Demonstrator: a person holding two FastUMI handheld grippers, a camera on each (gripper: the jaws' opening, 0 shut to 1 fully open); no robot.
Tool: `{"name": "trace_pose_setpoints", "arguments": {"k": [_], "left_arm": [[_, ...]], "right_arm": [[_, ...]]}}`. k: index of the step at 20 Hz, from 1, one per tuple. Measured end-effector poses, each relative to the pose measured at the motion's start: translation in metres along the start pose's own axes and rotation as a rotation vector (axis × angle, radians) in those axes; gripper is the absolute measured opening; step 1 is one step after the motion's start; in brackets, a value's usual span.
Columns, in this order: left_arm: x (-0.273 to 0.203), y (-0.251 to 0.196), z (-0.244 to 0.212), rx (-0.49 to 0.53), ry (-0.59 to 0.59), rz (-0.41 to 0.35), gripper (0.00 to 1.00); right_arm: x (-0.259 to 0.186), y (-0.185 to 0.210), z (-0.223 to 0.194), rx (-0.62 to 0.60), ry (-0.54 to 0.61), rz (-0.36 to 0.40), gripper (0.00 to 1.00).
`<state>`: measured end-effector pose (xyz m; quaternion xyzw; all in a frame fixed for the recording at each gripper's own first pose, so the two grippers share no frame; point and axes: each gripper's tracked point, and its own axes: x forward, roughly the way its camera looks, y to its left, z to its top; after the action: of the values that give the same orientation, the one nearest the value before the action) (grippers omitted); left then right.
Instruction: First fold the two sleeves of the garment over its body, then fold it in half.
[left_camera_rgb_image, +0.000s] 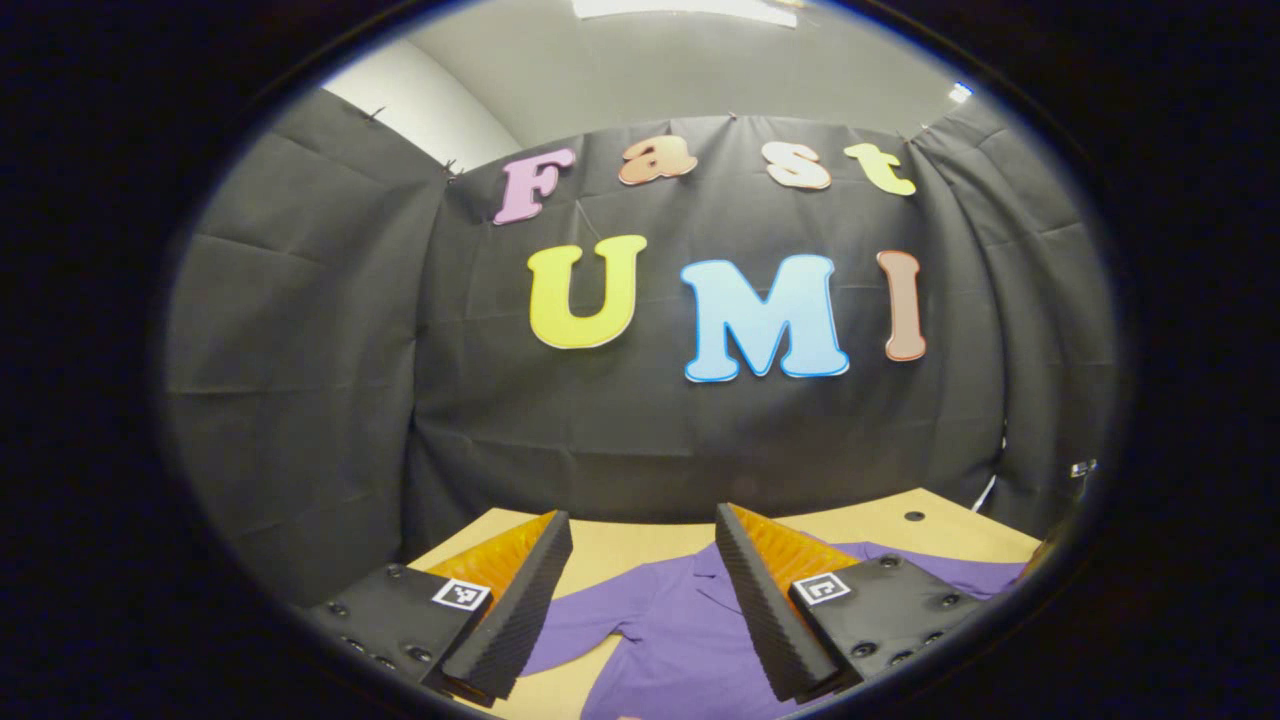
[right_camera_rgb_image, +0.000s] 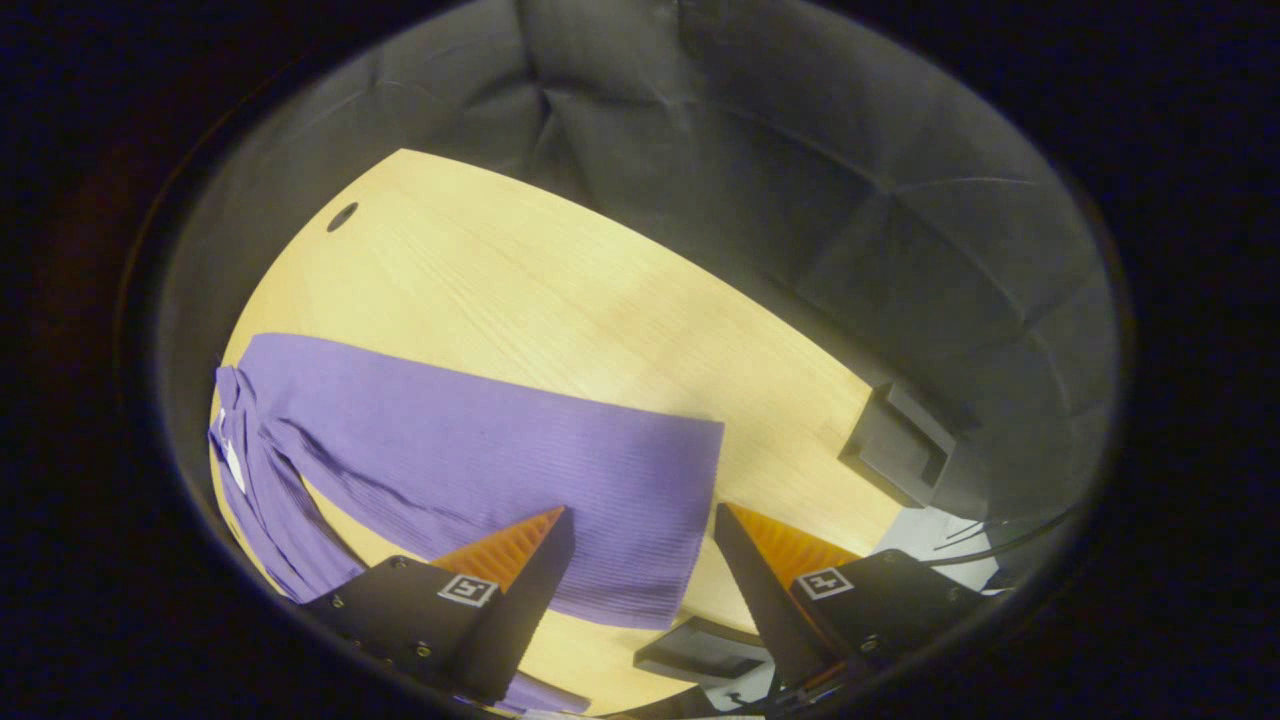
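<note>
A purple ribbed garment (left_camera_rgb_image: 680, 630) lies flat on the light wooden table (left_camera_rgb_image: 640, 545). In the left gripper view its collar and one short sleeve spread below my left gripper (left_camera_rgb_image: 640, 590), which is open and held above the cloth with nothing between its fingers. The right gripper view has one long sleeve (right_camera_rgb_image: 480, 450) stretched across the table (right_camera_rgb_image: 560, 300), its cuff end (right_camera_rgb_image: 690, 520) lying between the open fingers of my right gripper (right_camera_rgb_image: 640, 570), which hovers above it.
Black cloth walls close the booth on all sides. A black block (right_camera_rgb_image: 900, 445) sits near the table's far edge and another dark piece (right_camera_rgb_image: 700, 650) lies by the near edge. A small round hole (right_camera_rgb_image: 342, 216) marks the tabletop.
</note>
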<state>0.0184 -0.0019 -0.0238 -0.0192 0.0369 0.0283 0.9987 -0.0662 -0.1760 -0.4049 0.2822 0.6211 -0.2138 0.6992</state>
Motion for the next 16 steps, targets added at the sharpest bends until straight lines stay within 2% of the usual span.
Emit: {"name": "trace_pose_setpoints", "arguments": {"k": [2, 3, 4, 6, 8, 9, 10, 12, 14, 15, 16], "left_arm": [[-0.001, 0.009, -0.002, 0.010, -0.001, 0.016, 0.95], [-0.002, 0.012, -0.003, 0.016, -0.001, 0.021, 0.95], [-0.002, 0.014, -0.004, 0.017, -0.002, 0.024, 0.95], [-0.002, 0.018, -0.004, 0.012, -0.004, 0.024, 0.95], [-0.002, 0.019, -0.003, 0.010, -0.009, 0.023, 0.95], [-0.003, 0.019, -0.004, 0.011, -0.012, 0.022, 0.95], [-0.004, 0.019, -0.003, 0.012, -0.014, 0.020, 0.95], [-0.005, 0.019, -0.004, 0.011, -0.014, 0.017, 0.95], [-0.006, 0.021, -0.005, 0.010, -0.015, 0.015, 0.95], [-0.006, 0.021, -0.005, 0.007, -0.017, 0.013, 0.95], [-0.007, 0.022, -0.005, 0.006, -0.016, 0.012, 0.94]], "right_arm": [[-0.001, 0.002, -0.002, -0.011, 0.019, -0.001, 0.94], [0.000, 0.002, -0.006, -0.015, 0.032, -0.002, 0.85], [-0.002, 0.003, -0.004, -0.017, 0.025, 0.008, 0.88], [-0.001, 0.005, -0.004, -0.010, 0.030, 0.004, 0.70], [0.000, 0.009, -0.004, -0.010, 0.015, 0.016, 0.64], [0.000, 0.011, -0.003, -0.009, 0.010, 0.012, 0.35], [-0.003, 0.014, -0.002, -0.031, -0.002, 0.033, 0.34], [-0.001, 0.019, -0.002, -0.019, -0.013, 0.038, 0.08], [0.003, 0.019, 0.003, -0.033, -0.046, 0.044, 0.11], [-0.002, 0.021, -0.003, -0.043, -0.035, 0.044, 0.02], [0.000, 0.021, 0.003, -0.062, -0.044, 0.049, 0.03]]}}
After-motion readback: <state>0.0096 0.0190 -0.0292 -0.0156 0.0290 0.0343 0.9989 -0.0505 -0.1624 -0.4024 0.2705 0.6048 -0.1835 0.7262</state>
